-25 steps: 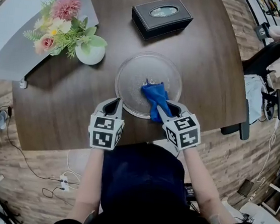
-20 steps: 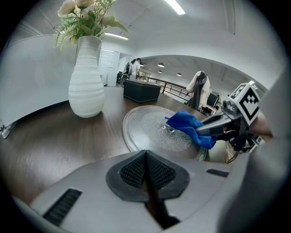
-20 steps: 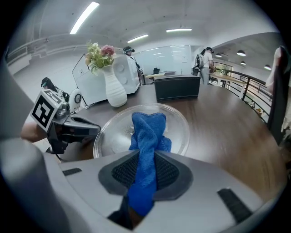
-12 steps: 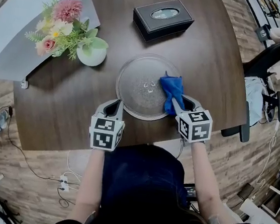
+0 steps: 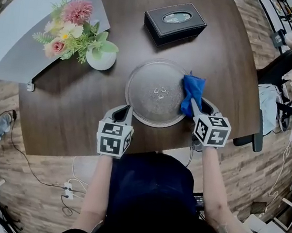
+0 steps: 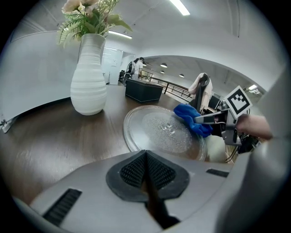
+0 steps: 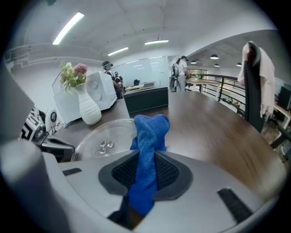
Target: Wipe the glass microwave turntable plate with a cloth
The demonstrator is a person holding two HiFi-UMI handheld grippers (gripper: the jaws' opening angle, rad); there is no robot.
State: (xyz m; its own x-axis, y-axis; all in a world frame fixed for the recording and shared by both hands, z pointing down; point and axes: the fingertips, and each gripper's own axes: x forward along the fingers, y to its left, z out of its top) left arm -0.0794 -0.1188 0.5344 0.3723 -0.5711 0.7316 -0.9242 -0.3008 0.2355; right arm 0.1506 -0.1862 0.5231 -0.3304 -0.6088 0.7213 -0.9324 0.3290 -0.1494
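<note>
Plate [image 5: 154, 96] of clear glass lies flat near the surface's [image 5: 72, 115] near edge. The right gripper [image 5: 194, 104] has its fingers clenched on a blue cloth [image 5: 193, 87], which rests on the plate's right rim. The left gripper [image 5: 121, 113], fingers pressed together on nothing, sits just beside the plate's near-left rim.
</note>
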